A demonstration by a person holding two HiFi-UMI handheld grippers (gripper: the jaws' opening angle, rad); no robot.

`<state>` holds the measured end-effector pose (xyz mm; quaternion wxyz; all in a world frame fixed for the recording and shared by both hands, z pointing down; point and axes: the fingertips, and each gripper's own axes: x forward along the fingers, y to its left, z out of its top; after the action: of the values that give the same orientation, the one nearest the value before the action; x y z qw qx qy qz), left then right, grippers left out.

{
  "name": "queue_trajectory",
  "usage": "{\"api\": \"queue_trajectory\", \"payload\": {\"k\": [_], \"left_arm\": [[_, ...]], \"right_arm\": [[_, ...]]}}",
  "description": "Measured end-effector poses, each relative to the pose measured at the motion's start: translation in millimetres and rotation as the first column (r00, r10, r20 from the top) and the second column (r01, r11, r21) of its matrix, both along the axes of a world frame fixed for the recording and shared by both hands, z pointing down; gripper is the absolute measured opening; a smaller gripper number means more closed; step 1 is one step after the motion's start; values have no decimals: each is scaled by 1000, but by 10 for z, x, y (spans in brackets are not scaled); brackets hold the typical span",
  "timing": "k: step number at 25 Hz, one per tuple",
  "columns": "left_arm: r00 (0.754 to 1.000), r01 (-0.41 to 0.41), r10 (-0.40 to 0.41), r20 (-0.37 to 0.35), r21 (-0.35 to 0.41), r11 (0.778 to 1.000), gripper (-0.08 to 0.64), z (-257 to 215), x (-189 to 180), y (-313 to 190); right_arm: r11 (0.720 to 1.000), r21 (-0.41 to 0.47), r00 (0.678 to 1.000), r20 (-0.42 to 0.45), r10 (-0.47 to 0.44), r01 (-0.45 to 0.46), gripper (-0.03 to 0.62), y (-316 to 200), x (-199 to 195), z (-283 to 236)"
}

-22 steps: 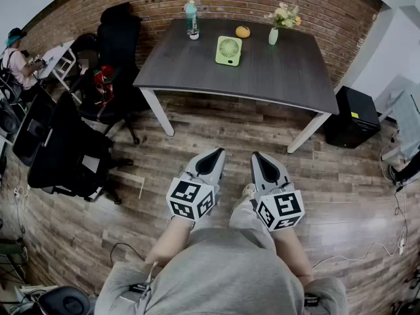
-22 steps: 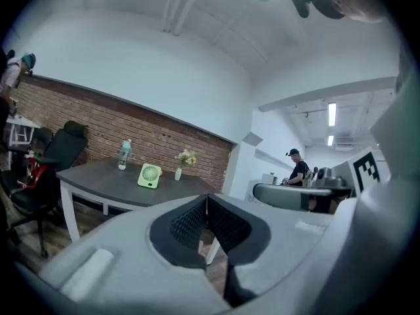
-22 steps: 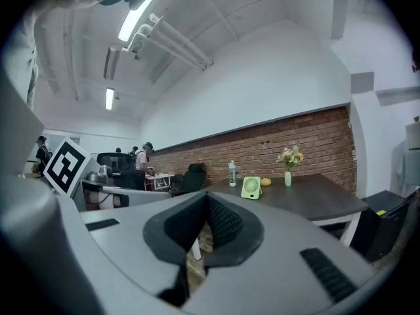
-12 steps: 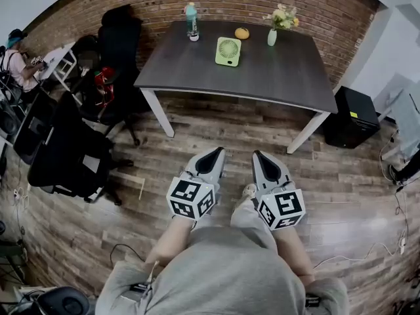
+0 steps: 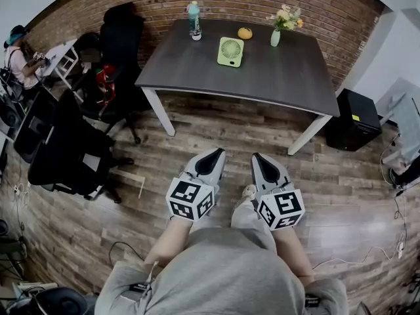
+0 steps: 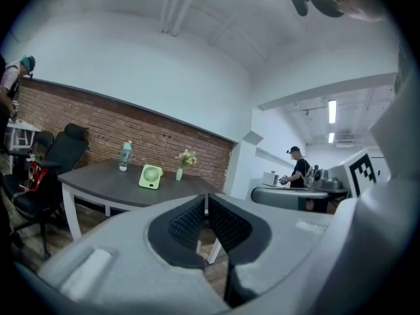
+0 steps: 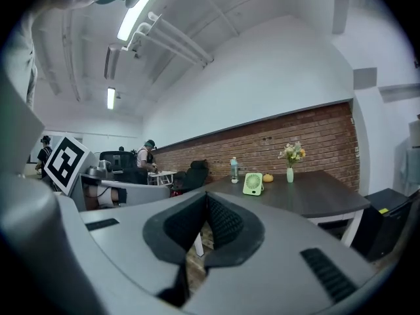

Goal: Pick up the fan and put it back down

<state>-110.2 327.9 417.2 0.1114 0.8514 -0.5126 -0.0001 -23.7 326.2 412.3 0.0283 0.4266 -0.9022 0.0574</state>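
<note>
We stand well back from the dark table (image 5: pixel 282 77). The green fan (image 5: pixel 230 50) stands upright on it, between the bottle (image 5: pixel 194 18) and the flower vase (image 5: pixel 275 37). Our left gripper (image 5: pixel 211 155) and right gripper (image 5: pixel 261 159) are held out over the floor, each with its jaws pressed together on nothing. We judge the pickup not yet begun: next we must get within reach of the fan and spread the jaws.
</note>
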Motion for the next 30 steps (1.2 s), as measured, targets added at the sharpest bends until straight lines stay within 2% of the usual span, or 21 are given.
{"api": "queue_trajectory", "payload": {"k": [4, 7, 16, 24, 30], "left_arm": [[1000, -14, 14, 13, -3, 1000, 25, 32, 56, -79], [1000, -10, 10, 13, -12, 1000, 35, 69, 70, -166], [1000, 8, -8, 18, -23, 1000, 127, 232, 101, -623], [997, 71, -70, 22, -35, 997, 205, 236, 98, -1317], [994, 103, -102, 29, -52, 993, 213, 52, 122, -1886]], "right_arm": [[1000, -17, 1000, -7, -10, 10, 14, -76, 11, 80], [999, -31, 1000, -4, -7, 7, 64, -163, 56, 131], [998, -60, 1000, -8, -29, 28, 173, -642, 147, 311], [997, -56, 999, -22, -49, 48, 255, -1441, 256, 301], [996, -56, 997, -30, -73, 71, 293, -2126, 388, 80]]}}
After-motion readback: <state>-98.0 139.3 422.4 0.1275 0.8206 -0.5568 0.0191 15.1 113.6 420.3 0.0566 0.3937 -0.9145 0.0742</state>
